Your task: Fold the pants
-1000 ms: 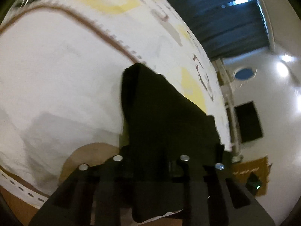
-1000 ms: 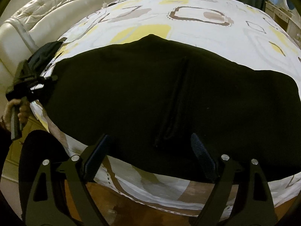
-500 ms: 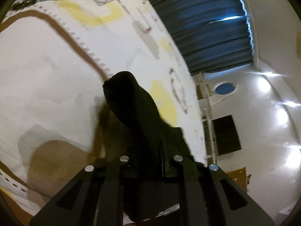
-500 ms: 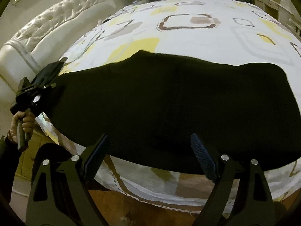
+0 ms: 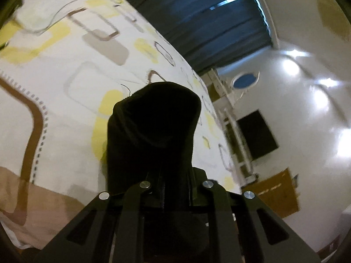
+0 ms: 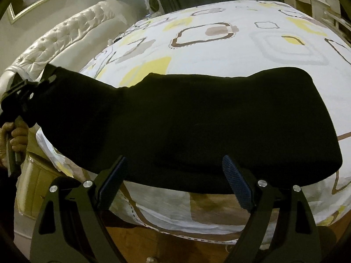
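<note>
Black pants (image 6: pixel 197 127) lie across the near edge of a bed with a patterned sheet (image 6: pixel 219 50). Their left end is lifted off the bed, pinched in my left gripper (image 6: pixel 33 87), which a hand (image 6: pixel 17 135) holds at the far left of the right wrist view. In the left wrist view that gripper (image 5: pixel 175 184) is shut on a bunched fold of the pants (image 5: pixel 153 127), which stands up in front of the camera and hides the fingertips. My right gripper (image 6: pixel 174 175) hangs open just short of the near hem, touching nothing.
A tufted white headboard (image 6: pixel 65 39) rises behind the left end of the bed. Dark curtains (image 5: pixel 208 22) hang beyond the bed's far side. White furniture (image 5: pixel 232 127) and a dark screen (image 5: pixel 256 133) stand by the wall. Wooden floor (image 6: pixel 175 247) shows below the sheet's edge.
My left gripper has risen with the pants' end, lifting it off the sheet and bunching the cloth. The spread of black cloth on the bed has narrowed. The right gripper stayed open.
</note>
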{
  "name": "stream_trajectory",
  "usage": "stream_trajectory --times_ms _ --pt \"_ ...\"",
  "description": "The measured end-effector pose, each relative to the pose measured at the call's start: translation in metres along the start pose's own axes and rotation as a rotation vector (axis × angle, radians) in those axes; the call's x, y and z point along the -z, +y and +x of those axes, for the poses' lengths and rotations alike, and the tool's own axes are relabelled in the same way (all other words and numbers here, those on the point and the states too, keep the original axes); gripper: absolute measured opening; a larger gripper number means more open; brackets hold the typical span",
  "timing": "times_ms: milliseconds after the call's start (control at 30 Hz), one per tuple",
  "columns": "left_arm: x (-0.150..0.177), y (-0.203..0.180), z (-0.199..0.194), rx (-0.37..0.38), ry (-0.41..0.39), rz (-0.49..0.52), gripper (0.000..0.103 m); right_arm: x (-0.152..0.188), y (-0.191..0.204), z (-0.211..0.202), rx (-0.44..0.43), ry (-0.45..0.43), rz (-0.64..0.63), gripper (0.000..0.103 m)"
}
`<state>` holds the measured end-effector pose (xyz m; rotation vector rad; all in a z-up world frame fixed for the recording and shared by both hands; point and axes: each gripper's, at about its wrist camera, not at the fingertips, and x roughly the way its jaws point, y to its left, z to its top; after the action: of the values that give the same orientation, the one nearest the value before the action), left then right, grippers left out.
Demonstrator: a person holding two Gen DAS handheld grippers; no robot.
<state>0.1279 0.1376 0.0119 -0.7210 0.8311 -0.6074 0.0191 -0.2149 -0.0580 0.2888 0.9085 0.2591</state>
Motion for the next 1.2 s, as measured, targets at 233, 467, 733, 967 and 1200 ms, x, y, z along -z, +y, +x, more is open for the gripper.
stream_trajectory --times_ms 233,467,733,967,1200 --pt "0.018 -0.058 0.05 -0.043 0.069 0.119 0.014 0.004 -0.014 -0.017 -0.012 -0.035 0.033 0.088" --pt "0.043 -0.097 0.105 -0.068 0.148 0.194 0.014 0.013 -0.033 -0.035 -0.022 -0.062 0.077 0.088" --pt "0.069 -0.132 0.148 -0.065 0.21 0.248 0.014 0.03 -0.06 -0.048 -0.026 -0.071 0.14 0.088" --pt "0.088 -0.158 0.184 -0.058 0.264 0.277 0.014 0.038 -0.081 -0.054 -0.026 -0.076 0.188 0.088" --pt "0.114 -0.174 0.223 -0.093 0.315 0.317 0.015 0.047 -0.098 -0.062 -0.015 -0.082 0.222 0.088"
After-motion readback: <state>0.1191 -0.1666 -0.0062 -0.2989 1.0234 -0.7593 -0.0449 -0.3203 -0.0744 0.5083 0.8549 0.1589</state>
